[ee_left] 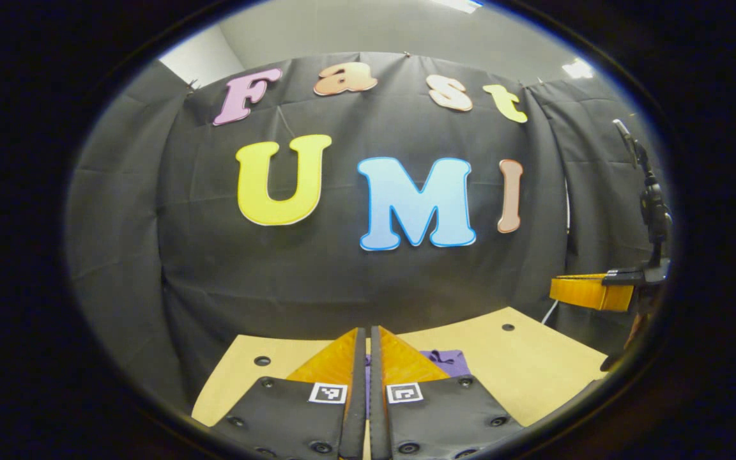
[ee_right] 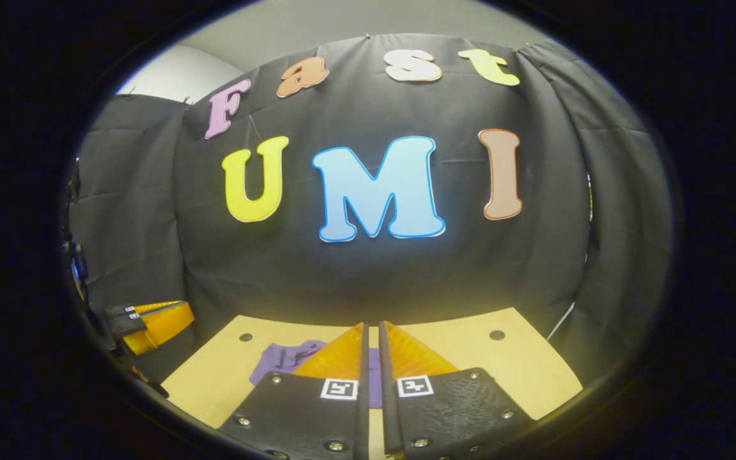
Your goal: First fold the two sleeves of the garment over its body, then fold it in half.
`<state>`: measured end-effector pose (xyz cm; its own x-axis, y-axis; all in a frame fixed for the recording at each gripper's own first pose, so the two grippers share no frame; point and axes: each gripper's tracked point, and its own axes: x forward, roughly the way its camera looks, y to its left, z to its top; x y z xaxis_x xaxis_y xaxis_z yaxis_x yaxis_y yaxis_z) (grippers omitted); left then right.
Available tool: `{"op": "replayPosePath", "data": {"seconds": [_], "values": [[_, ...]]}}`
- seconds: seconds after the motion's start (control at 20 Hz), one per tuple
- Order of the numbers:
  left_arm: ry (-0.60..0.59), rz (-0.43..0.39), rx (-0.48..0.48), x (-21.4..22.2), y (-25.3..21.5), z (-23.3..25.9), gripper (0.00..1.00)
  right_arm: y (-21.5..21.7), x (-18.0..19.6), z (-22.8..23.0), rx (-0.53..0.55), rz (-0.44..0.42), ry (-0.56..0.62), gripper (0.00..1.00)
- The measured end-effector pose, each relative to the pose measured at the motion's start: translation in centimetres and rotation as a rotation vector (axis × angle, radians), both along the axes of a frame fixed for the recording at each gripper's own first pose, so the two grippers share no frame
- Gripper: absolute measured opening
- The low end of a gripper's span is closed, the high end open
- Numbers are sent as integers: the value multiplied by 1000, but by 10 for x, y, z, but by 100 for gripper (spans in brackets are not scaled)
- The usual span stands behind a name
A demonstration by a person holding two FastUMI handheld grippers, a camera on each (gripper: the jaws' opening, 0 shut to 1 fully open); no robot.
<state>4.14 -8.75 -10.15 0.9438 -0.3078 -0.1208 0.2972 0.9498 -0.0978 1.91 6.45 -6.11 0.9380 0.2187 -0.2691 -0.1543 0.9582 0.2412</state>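
A purple garment (ee_left: 450, 361) lies on the light wooden table (ee_left: 534, 370), mostly hidden behind my left gripper (ee_left: 368, 335), which hovers above the table with its fingers pressed together and nothing between them. In the right gripper view the garment (ee_right: 285, 358) lies crumpled just left of and behind my right gripper (ee_right: 373, 331), also shut and holding nothing. Both grippers are raised above the cloth and do not touch it. The right gripper (ee_left: 591, 291) shows at the far right of the left gripper view, and the left gripper (ee_right: 151, 322) at the far left of the right gripper view.
The table (ee_right: 521, 374) has small round holes (ee_right: 497, 335) near its far corners. The booth's black cloth wall stands right behind the table's far edge. A dark stand (ee_left: 652, 204) rises at the right side in the left gripper view.
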Motion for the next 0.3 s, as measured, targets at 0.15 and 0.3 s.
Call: {"op": "replayPosePath", "data": {"seconds": [0.15,0.3], "values": [[-4,-44,-7,-6,-9,2,7,-9,-11,5,8,-46,-8,9],[-10,-97,-2,-14,-22,7,7,-28,-23,11,13,-96,-27,9]]}}
